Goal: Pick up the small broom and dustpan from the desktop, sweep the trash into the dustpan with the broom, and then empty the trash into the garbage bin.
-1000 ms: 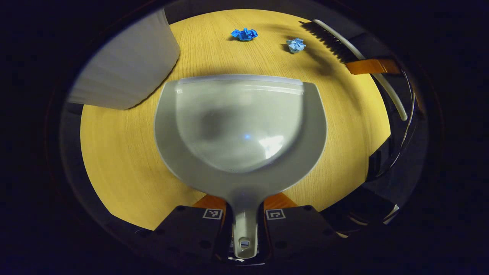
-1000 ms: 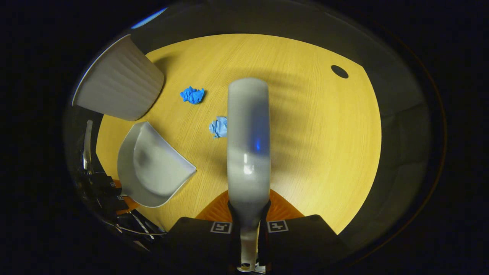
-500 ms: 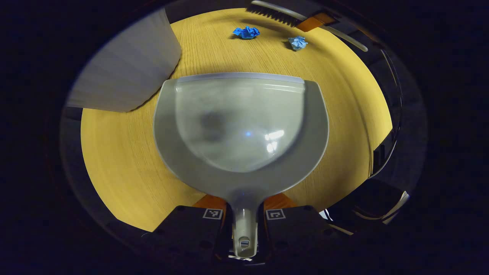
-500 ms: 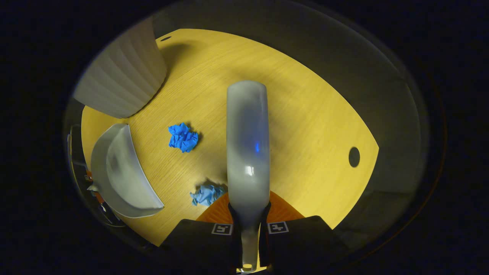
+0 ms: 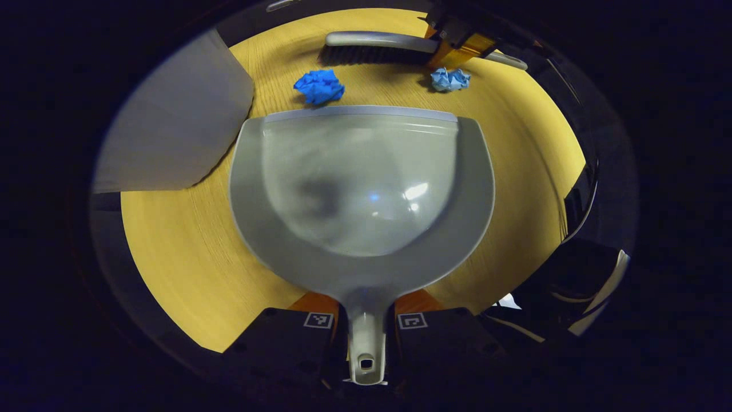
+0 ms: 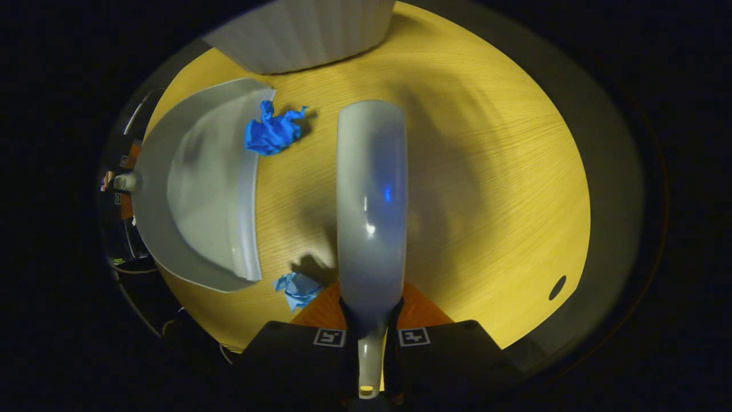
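No readable writing showed anywhere, just small square black-and-white markers on both tongs. In the left gripper view the left tongs (image 5: 366,323) were clamped on the handle of the grey dustpan (image 5: 361,183), which filled the middle of the frame over the yellow table (image 5: 171,240). The dark blue paper wad (image 5: 319,87) lay just beyond its lip, the pale blue wad (image 5: 450,79) upper right, the broom (image 5: 372,48) behind them. The white garbage bin (image 5: 171,137) stood upper left. In the right gripper view the right tongs (image 6: 370,337) gripped the broom's handle.
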`<state>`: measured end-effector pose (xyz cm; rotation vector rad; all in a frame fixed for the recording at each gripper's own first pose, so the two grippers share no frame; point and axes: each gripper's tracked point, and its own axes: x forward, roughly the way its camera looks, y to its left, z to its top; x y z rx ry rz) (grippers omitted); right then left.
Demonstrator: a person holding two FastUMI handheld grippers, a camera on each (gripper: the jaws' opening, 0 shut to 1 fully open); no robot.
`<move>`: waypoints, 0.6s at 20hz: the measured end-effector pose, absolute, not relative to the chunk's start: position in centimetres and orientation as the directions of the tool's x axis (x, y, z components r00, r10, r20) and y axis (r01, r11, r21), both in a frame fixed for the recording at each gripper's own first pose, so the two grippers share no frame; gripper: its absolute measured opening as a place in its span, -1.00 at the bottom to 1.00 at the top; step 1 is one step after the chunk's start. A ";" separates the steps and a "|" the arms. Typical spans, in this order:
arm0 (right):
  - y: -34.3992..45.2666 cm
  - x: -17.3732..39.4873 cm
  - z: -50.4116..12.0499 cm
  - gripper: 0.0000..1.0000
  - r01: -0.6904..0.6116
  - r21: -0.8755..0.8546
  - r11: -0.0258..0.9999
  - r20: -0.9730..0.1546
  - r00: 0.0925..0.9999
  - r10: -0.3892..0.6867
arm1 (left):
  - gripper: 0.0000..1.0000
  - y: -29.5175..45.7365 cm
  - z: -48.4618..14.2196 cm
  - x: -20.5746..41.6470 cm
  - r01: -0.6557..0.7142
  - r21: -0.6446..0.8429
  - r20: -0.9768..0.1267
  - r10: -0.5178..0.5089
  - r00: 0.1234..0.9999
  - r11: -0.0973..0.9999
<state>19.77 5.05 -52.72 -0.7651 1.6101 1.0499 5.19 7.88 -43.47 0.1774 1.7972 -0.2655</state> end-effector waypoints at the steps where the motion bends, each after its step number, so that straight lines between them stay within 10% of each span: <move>1: 5.6 19.2 -52.1 -0.62 -0.842 0.341 0.418 -0.936 -0.347 0.065 | -0.53 7.9 -43.5 4.9 0.274 -0.086 -0.971 -0.019 -0.239 0.958; 6: 3.2 25.5 -51.3 -0.63 -0.754 0.374 0.540 -0.926 -0.335 0.174 | -0.51 8.0 -43.4 5.0 0.315 -0.079 -0.970 0.000 -0.244 0.946; 12: -8.2 29.9 -52.4 -0.63 -0.685 0.182 0.705 -0.966 -0.258 -0.001 | -0.51 8.3 -43.3 5.3 0.375 -0.070 -0.971 0.024 -0.240 0.924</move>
